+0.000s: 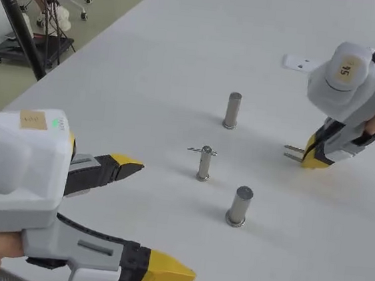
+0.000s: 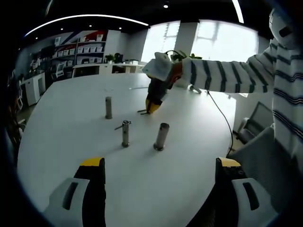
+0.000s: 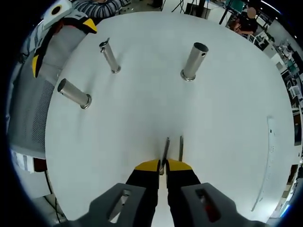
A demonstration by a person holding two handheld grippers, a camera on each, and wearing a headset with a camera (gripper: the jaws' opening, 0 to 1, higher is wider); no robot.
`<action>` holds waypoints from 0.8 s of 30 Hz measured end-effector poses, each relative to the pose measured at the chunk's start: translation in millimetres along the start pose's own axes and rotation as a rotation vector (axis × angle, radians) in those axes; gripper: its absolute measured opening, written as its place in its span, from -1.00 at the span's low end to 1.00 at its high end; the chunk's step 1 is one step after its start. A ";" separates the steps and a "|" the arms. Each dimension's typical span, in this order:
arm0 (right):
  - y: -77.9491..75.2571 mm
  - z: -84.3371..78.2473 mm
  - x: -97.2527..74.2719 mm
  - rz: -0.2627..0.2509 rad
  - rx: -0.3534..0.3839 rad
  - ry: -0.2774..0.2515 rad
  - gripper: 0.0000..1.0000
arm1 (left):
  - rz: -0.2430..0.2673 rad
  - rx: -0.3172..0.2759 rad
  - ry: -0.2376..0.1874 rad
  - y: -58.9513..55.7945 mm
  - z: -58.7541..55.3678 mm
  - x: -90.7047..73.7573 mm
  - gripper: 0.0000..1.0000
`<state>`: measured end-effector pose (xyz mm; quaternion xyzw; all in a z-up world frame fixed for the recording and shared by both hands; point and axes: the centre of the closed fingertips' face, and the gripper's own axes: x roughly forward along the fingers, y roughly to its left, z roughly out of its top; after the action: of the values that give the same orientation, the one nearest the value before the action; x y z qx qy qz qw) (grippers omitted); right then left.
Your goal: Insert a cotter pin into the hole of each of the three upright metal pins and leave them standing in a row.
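Right hand-held gripper [image 1: 305,155]: clenched on a loose cotter pin [image 1: 293,151]; the two legs are seen projecting past the yellow tips; held low over the worktop [image 1: 182,59], to the right of the row and apart from all three pins
Left hand-held gripper [image 1: 164,220]: jaws spread wide; nothing is held between them; kept at the near left, apart from the row
Middle metal pin [image 1: 204,164]: upright; an inserted cotter pin [image 1: 200,150] is seen lying crosswise through the hole near its top
Far metal pin [image 1: 231,110]: upright; top bare; hole judged unfilled
Near metal pin [image 1: 239,206]: upright; top bare; hole judged unfilled
Row: all three pins are standing in a slanting line, apart from one another; none is tilted
Done: one insertion of three is judged complete
Left: two insertions; the loose cotter pin is judged meant for one of the bare pins, which one cannot be told; a further cotter pin will be needed for the last
Progress: judged about a third along; the row itself is already in order
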<state>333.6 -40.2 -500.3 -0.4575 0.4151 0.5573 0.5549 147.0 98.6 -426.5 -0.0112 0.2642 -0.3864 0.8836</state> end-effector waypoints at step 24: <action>-2.0 1.8 -0.2 0.003 0.158 -0.021 -1.00 | 0.002 -0.032 -0.010 3.2 -0.6 -1.8 0.85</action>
<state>335.5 -38.4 -499.6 -0.4056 0.4528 0.5284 0.5927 147.9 102.3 -426.9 -0.0273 0.2659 -0.3812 0.8850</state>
